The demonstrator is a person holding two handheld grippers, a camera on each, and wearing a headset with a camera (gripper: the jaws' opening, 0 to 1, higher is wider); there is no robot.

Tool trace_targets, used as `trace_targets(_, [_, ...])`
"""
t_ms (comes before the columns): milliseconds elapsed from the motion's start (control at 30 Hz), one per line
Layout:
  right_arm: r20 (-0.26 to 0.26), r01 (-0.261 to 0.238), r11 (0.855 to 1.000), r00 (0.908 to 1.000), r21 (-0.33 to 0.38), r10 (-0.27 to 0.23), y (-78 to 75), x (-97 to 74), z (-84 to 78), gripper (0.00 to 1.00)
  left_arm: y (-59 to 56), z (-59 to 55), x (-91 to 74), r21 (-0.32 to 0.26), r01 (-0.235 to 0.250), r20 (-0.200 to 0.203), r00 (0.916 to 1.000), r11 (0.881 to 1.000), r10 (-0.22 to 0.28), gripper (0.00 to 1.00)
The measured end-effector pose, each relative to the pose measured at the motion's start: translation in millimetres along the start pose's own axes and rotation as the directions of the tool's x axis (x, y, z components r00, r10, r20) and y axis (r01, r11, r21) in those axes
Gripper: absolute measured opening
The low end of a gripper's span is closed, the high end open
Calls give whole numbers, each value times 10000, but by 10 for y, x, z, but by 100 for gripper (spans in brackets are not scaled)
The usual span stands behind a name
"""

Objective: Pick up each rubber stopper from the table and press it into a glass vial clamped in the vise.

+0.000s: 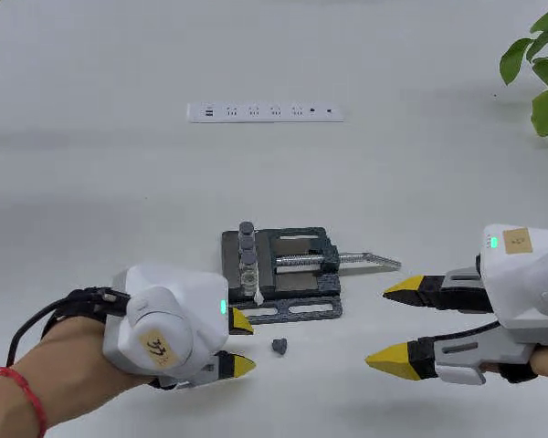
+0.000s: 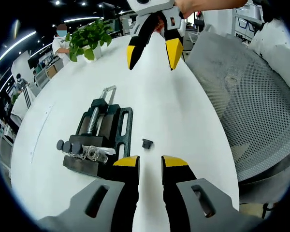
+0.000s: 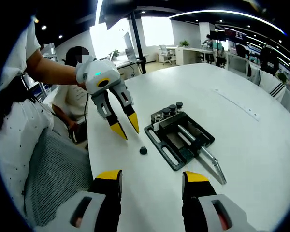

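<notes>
Stopper: a small dark stopper (image 1: 279,346) lies loose on the white surface (image 1: 420,182) at lower centre of the head view. It is just below the vise (image 1: 281,274) and just right of the left tongs (image 1: 247,344), touching neither.
Vials: a row of vials (image 1: 247,260) stands clamped at the vise's left end. The upper ones carry dark caps. The lowest looks clear and uncapped, though it is too small to be sure.
Left gripper view adds: the stopper sits straight ahead of the yellow tips, just above them in the frame. A grey mesh chair (image 2: 241,96) fills the right side.
Right gripper view adds: the vise's long screw handle points to the lower right. A seated person (image 3: 79,96) is at upper left, beyond the surface's edge.
Left tongs: parted by a narrow gap and holding nothing. They point right from the lower left of the head view, and the hand's wrist wears a red cord (image 1: 18,388).
Right tongs (image 1: 379,327): spread wide and empty. They point left from the lower right, well apart from the stopper.
Surface: a white power strip (image 1: 265,112) lies at upper centre and a leafy plant (image 1: 541,73) stands at upper right.
Room: an office with desks and bright ceiling strips.
</notes>
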State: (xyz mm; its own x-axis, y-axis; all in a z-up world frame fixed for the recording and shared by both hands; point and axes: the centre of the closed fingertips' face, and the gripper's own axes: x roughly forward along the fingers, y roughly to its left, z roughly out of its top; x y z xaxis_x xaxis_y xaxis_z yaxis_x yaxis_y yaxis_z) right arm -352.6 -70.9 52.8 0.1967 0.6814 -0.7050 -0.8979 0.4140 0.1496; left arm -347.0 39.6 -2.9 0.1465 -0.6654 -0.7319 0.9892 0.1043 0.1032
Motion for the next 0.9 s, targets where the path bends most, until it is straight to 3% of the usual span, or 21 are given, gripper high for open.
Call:
trace_targets(367, [226, 246, 9995, 9994, 218, -251, -36, -86, 8, 45, 35, -7, 217, 456, 155, -230, 9996, 9988, -144, 10])
trace_targets(900, [242, 279, 9991, 9993, 312, -287, -65, -120, -20, 44, 36, -2, 324, 785, 440, -335, 9986, 9959, -415, 8])
